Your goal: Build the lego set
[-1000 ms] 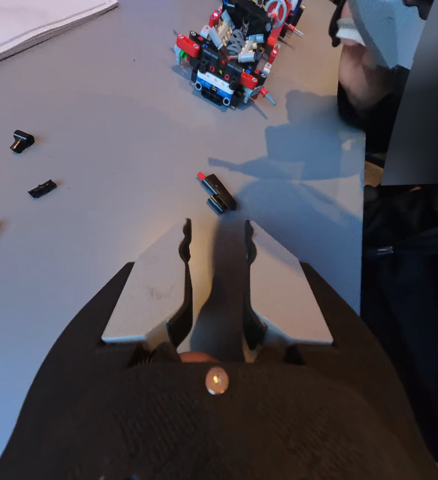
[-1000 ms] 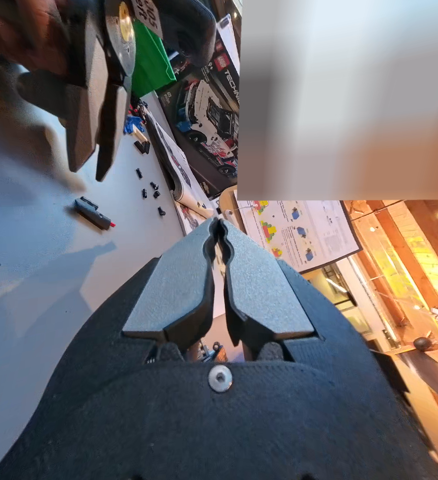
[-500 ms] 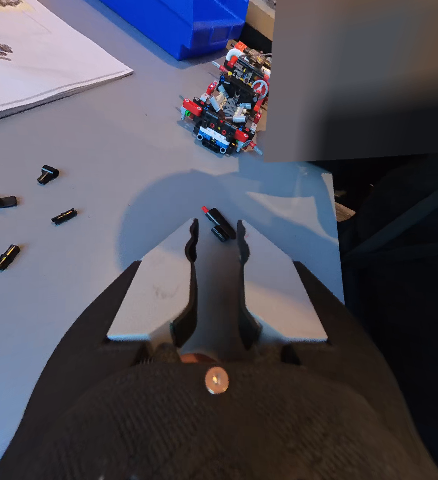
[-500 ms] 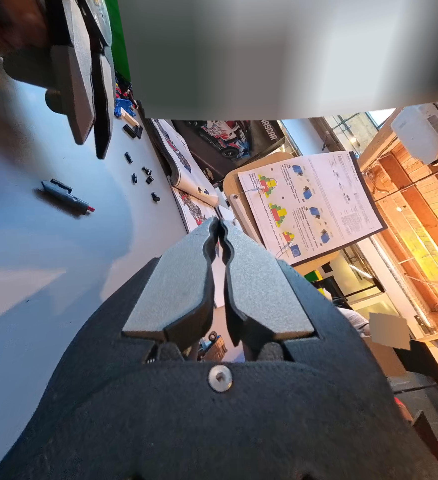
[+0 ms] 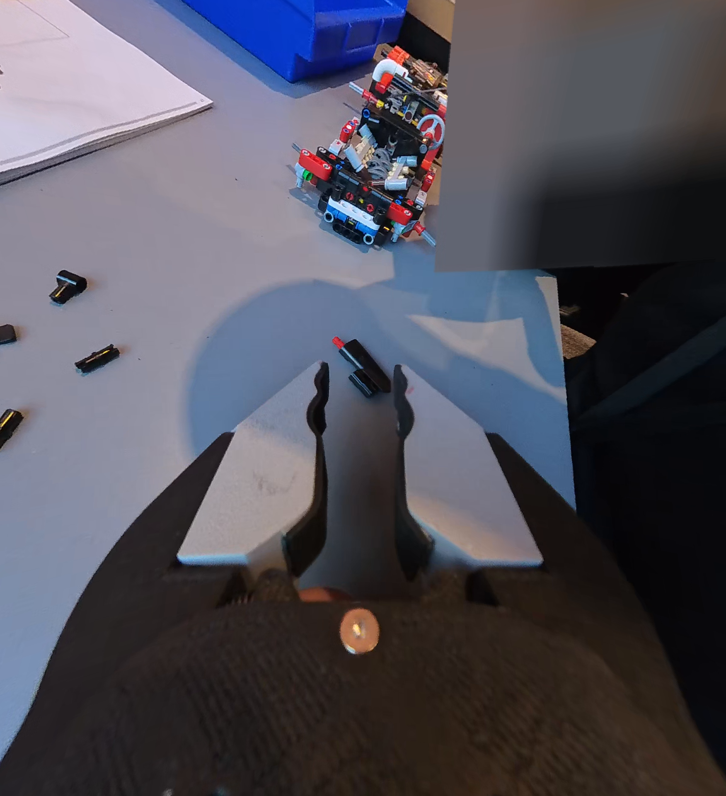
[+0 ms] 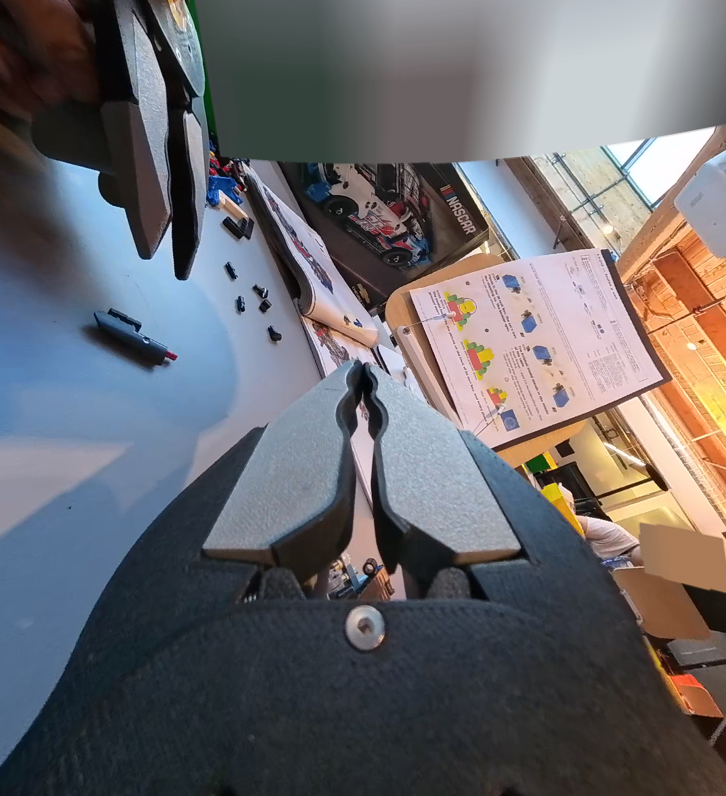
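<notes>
The left claw (image 5: 358, 374) is released and hangs over the grey desk (image 5: 172, 241), with nothing between its fingers. A small black piece with a red tip (image 5: 361, 366) lies on the desk just in front of the fingertips. The half-built car (image 5: 374, 172) stands farther away, near a blue bin (image 5: 309, 34). The right claw (image 6: 362, 374) is clenched, grasps nothing, and is off the desk.

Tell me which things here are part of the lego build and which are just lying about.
Part of the build:
- half-built lego car
- black piece with a red tip, just ahead of the open left gripper
- loose black pins
- instruction booklet
- right gripper, shut and empty

Lying about:
- blue bin
- printed sheet on a board
- car box
</notes>
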Available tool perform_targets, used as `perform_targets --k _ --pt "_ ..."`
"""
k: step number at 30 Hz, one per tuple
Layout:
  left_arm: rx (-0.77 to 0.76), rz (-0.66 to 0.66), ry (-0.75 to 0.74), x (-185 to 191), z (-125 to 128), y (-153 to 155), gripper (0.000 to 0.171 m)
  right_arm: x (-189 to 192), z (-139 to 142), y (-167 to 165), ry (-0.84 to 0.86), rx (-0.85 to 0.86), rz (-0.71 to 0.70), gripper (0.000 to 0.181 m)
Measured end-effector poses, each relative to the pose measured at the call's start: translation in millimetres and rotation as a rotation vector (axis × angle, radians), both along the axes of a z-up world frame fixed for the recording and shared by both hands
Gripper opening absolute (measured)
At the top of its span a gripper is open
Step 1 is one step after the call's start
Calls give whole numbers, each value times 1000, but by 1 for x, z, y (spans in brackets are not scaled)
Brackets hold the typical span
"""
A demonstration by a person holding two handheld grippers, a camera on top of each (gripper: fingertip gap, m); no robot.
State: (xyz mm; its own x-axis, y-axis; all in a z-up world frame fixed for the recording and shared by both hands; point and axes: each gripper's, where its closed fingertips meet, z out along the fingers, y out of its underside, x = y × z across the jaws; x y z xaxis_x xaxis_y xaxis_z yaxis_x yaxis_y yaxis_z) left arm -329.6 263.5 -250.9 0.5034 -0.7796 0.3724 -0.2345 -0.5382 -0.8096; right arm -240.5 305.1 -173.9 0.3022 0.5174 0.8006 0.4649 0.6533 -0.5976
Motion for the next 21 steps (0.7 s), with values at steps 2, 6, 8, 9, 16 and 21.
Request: perform_targets --k 2,6,8,9,16,21 --pt "-5 -2 4 0 -1 0 27 0 0 0 3 -5 1 0" --pt "-10 -5 0 1 -1 0 27 1 1 1 5 -6 0 0" --pt "-14 -3 -6 0 -1 0 27 1 0 1 3 -7 -1 0" --pt "-16 -3 -8 0 0 0 26 0 -1 1 1 -8 -1 0" --pt "-20 -6 -5 0 -1 0 26 -2 -3 0 -18 4 -1 0" --pt "-14 -2 5 0 -2 0 26 -4 -5 -3 -30 13 6 0"
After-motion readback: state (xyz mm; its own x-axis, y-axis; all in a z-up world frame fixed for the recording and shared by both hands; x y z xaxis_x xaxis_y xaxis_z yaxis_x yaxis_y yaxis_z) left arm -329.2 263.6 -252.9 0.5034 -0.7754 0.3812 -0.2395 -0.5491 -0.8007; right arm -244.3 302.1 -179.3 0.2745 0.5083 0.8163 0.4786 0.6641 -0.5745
